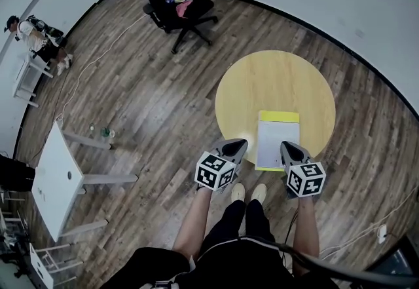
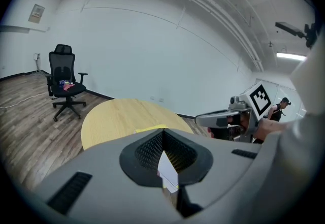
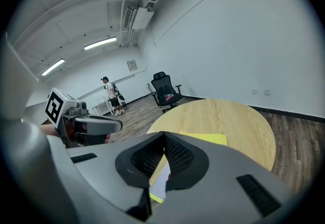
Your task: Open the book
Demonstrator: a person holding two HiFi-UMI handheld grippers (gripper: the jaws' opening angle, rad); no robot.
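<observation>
While the left gripper [image 1: 238, 145] and right gripper [image 1: 288, 148] hang with jaws clenched on nothing, the book [image 1: 277, 143] lies flat between them at the tabletop's [image 1: 275, 81] near edge. It looks thin, light and floppy; I'd pinch the cover's free edge.

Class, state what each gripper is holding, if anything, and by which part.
Nothing is held: the left gripper and right gripper are shut, empty; the book lies closed on the table.
</observation>
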